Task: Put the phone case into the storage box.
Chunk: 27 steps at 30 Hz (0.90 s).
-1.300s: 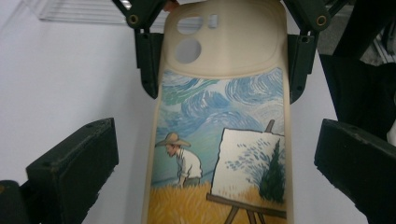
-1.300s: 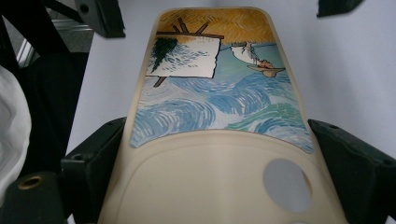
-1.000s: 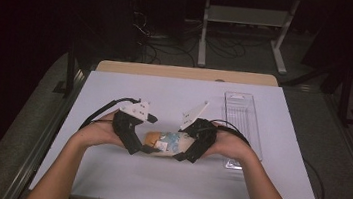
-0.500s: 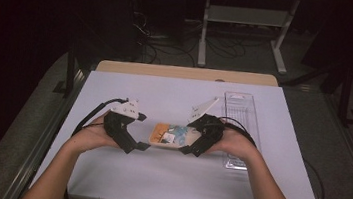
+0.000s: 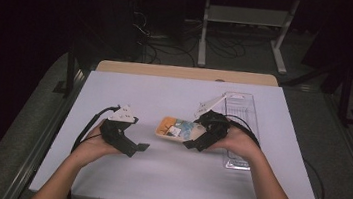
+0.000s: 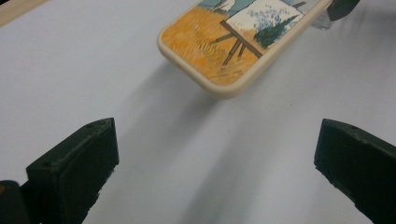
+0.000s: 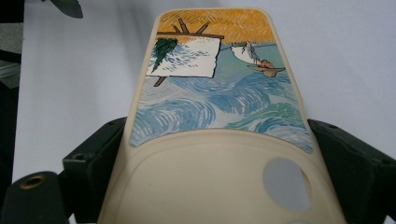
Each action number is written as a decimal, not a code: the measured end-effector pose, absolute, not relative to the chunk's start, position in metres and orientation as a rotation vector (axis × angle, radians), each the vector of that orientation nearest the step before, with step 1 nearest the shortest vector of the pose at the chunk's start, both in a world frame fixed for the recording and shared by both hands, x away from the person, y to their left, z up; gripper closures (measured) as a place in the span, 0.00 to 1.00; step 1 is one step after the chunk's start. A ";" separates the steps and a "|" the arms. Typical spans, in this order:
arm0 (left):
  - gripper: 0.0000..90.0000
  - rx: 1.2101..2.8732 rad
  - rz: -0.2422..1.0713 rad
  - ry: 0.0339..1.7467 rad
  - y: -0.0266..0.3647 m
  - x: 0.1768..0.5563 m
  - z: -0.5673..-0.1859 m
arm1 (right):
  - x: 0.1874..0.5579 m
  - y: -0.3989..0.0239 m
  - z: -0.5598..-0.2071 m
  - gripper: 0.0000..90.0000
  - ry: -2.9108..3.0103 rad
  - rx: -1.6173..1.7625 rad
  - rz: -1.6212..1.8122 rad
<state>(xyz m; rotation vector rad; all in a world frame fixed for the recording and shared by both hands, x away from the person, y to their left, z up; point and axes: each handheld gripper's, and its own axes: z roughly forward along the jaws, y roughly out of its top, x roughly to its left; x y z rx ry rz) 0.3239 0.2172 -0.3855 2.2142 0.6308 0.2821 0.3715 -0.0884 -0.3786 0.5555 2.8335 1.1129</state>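
Cream phone case (image 7: 219, 140) pinched by right tool (image 5: 199, 141) | left tool (image 5: 135, 146) spread | clear tray (image 5: 243, 109) beside

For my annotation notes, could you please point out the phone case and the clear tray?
phone case (image 7: 219, 107), right gripper view, its painted back.
clear tray (image 5: 242, 104), high view, its far ribbed part.

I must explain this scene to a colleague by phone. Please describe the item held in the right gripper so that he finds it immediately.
On the white table, look right of centre, beside the clear plastic tray. The right gripper clamps a cream phone case between its jaws. Its painted orange field and blue swirls mark it out.
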 end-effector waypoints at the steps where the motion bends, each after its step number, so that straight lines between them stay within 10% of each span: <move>1: 0.00 2.212 0.293 0.646 0.218 0.323 -0.387 | 0.372 -0.089 -0.379 0.12 2.829 0.553 1.112; 27: 0.00 2.067 0.370 0.892 0.234 0.310 -0.415 | 0.373 -0.087 -0.380 0.12 2.795 0.646 1.123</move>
